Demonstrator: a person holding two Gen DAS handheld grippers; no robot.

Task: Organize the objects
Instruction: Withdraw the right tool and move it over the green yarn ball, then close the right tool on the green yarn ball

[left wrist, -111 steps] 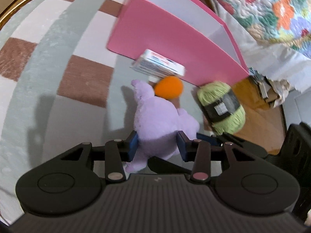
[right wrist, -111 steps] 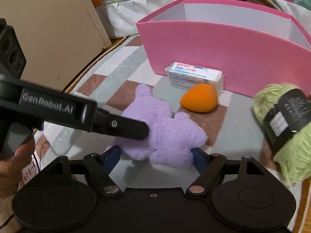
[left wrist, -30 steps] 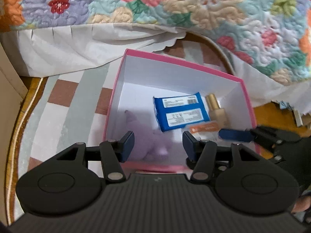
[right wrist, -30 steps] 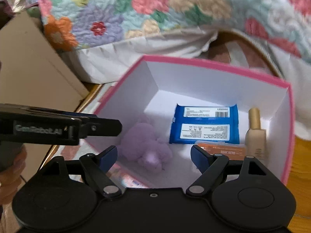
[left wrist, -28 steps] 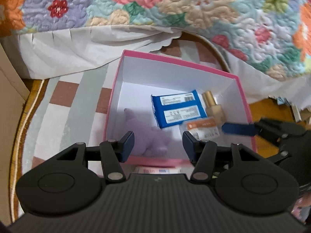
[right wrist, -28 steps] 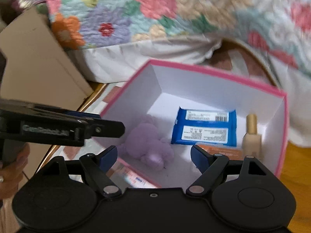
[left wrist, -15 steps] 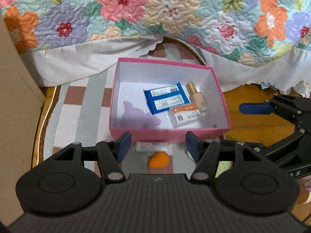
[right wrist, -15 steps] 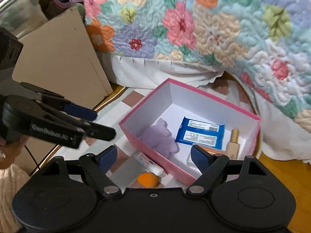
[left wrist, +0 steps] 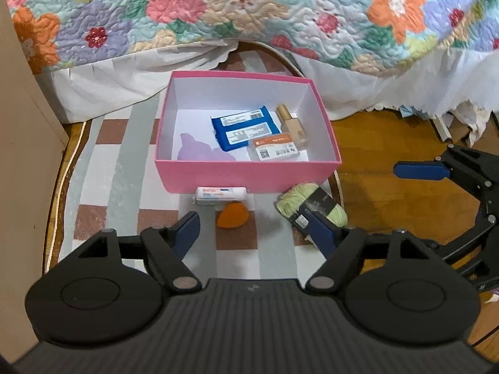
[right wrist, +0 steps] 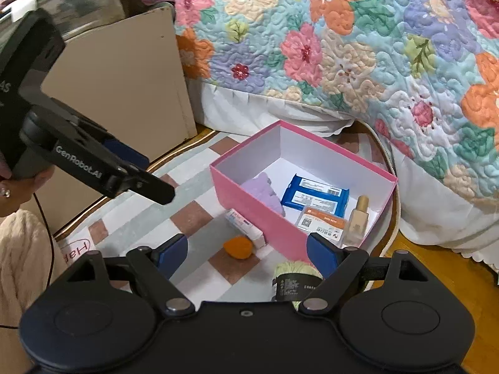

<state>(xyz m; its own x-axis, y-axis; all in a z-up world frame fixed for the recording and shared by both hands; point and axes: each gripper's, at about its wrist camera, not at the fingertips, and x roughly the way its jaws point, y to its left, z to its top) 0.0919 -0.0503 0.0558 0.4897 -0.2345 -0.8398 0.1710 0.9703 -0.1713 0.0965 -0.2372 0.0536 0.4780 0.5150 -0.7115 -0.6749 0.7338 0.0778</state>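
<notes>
1. The left gripper hung high over the checked rug, tilted steeply down, its tongs spread wide with nothing between them.
2. Those left jaws had just been opening, and the frames showed only rug and the orange sponge in the gap, far below.
3. The right gripper sat up high too, angled down toward the pink box, tongs spread and empty.
4. A hand gripped the left tool at the left edge of the right wrist view, a fuzzy pale sleeve below it.
5. The purple plush toy lay inside the box at its left end, beside the blue wipes pack, the foundation bottle and an orange-labelled packet.
6. Outside on the rug, the white tissue pack touched the box's near wall, the sponge sat just in front, and the green yarn skein lay off the right corner.
7. Compared with a second earlier, both cameras stood much farther back: the box looked small, and the floral quilt filled the top.
8. Nearly four seconds back, both tools had straddled the plush on the rug; now it rested in the box.
</notes>
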